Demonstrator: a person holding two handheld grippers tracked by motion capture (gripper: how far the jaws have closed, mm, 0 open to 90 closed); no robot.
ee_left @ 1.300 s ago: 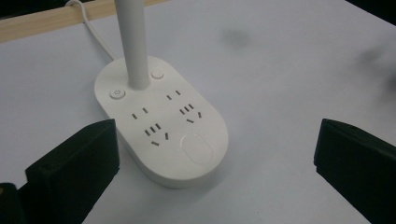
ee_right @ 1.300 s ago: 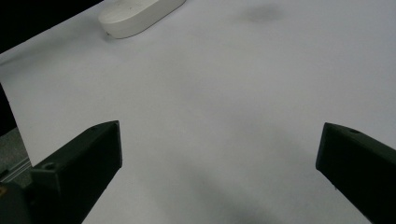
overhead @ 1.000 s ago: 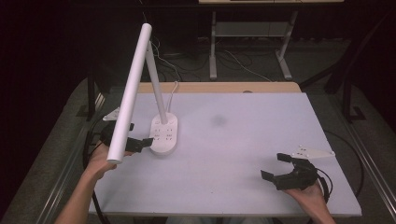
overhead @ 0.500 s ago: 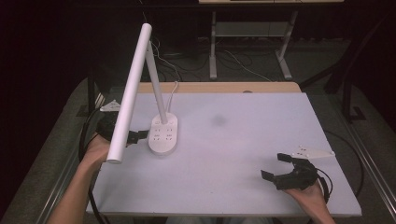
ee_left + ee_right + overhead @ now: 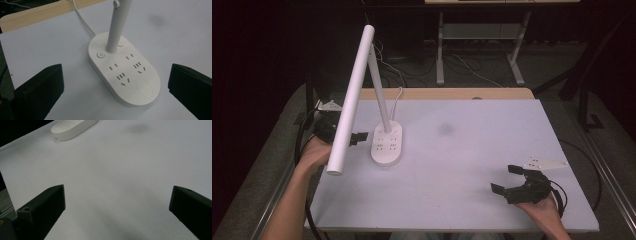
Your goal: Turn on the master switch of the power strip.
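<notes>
High view: the lamp [image 5: 386, 144] bar partly hid the left tool [image 5: 354, 139]. One lamp stood at the counter's [image 5: 472, 150] left, with four socket groups counted on its base [image 5: 125, 75]. Both tools were spread wide, holding nothing; the right tool [image 5: 507, 180] sat well apart.

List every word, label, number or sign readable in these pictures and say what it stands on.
No words, brands or numbers can be read.
Power symbol, a circle with a stroke: on the round button on the lamp base.
Socket slots beside it carry no lettering.
</notes>
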